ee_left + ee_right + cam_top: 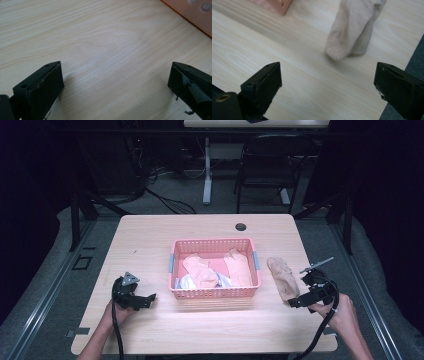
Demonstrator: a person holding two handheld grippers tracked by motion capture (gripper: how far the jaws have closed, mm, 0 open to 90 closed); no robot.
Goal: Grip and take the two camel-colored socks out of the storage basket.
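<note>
Your right gripper (306, 287) stands wide open, nothing between its jaws, just near of the beige sock (282, 278) lying right of the pink basket (215, 293). Your left gripper (142, 299) is wide open over bare table (150, 240).

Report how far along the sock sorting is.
Done: several socks already lie in the pink basket. In hand: nothing; the right gripper is open and empty just short of the beige sock on the table. Left: that sock. The left gripper is open over bare wood.

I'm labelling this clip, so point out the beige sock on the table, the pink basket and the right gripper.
beige sock (282, 278): high view, middle of the sock.
pink basket (215, 293): high view, near wall.
right gripper (327, 86): right gripper view, midway between its open jaws.
</note>
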